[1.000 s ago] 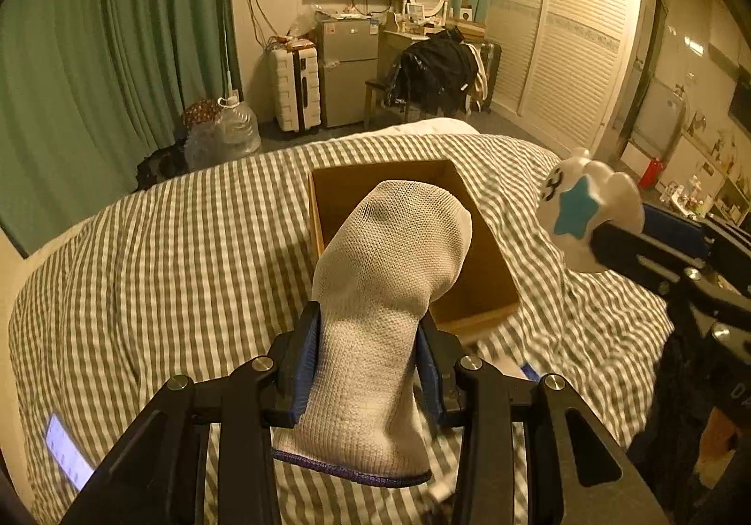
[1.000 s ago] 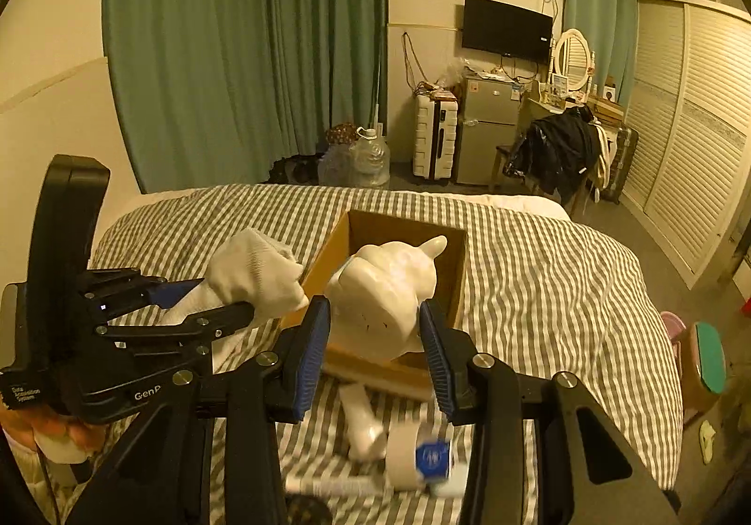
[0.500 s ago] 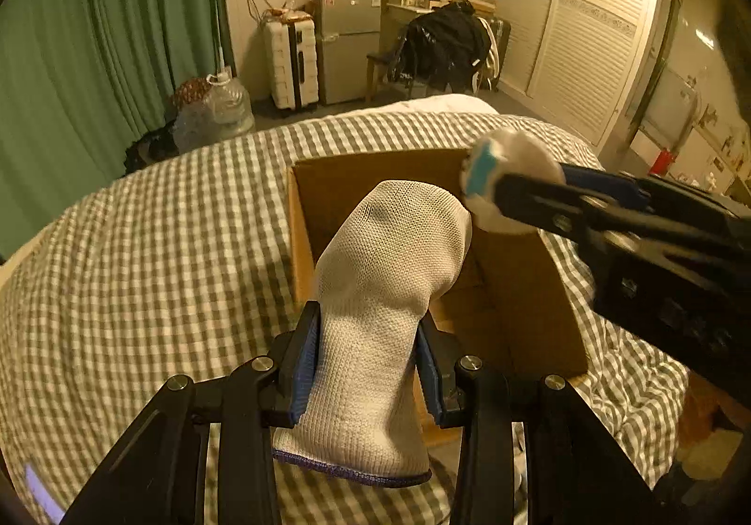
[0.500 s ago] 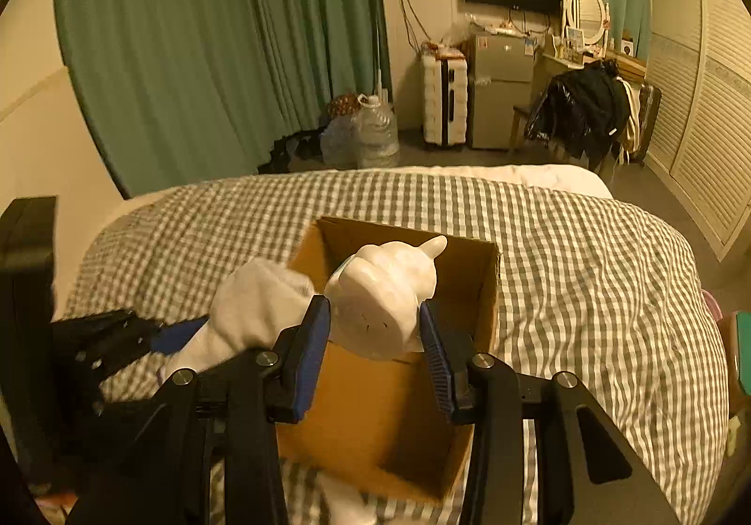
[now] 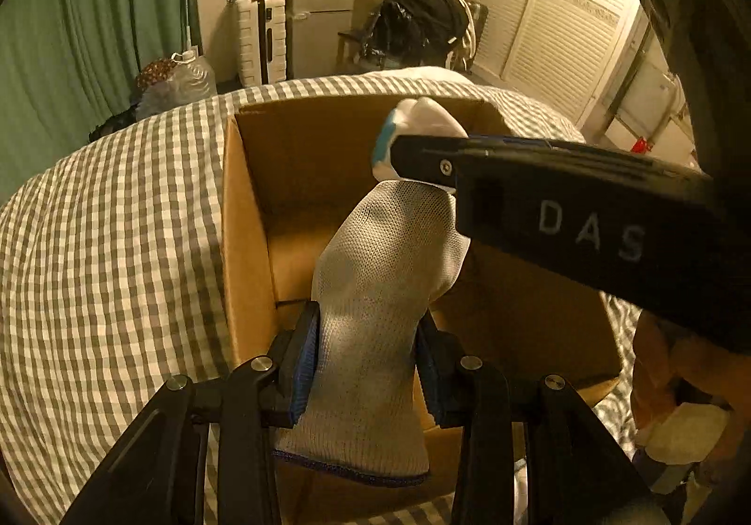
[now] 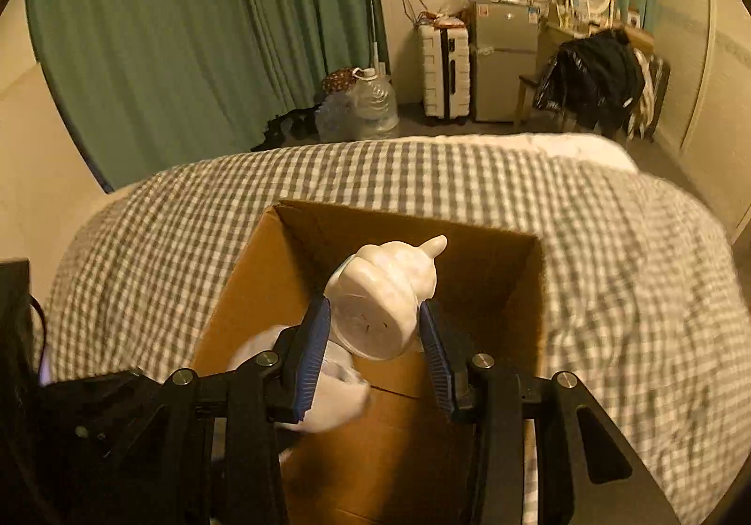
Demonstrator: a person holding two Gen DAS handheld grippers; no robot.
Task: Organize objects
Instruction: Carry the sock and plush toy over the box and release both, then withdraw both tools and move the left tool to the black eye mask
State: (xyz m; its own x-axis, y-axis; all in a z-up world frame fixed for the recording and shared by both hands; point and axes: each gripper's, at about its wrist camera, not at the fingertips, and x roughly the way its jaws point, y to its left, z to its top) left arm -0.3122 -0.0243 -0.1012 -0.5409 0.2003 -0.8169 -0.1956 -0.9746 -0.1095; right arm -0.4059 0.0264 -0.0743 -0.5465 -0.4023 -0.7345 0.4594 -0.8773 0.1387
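You've got both loads over the cardboard box (image 5: 300, 177), which sits on the checked bedspread (image 5: 117, 243), so the box is your ref for everything here. Left gripper (image 5: 366, 365) is clamped on the white knit sock (image 5: 385, 271); its toe end pokes up over the box's near half, cuff hanging back toward you, outside the near wall. Right gripper (image 6: 373, 351) is clamped on the white figurine (image 6: 385, 295), flat base facing you, pointed tip toward the box's far wall, and it hangs above the box interior, approx mid. In the left wrist view the right tool's arm crosses just above the sock toe, w/ the figurine (image 5: 417, 135) beyond it near the far wall; can't tell if arm and sock touch. That crossing is your main risk, imo: if you drop or swing either side now, the arm could snag the knit and drag the sock out of the pads or over the box edge. Figurine looks hard and smooth, gripped across a rounded body, so a bump could twist it loose, and a fall from this height may chip it or tip the box's light wall. Sock cuff trailing outside the near wall may catch on the rim on release. Box floor mostly hidden, so contents unknown.
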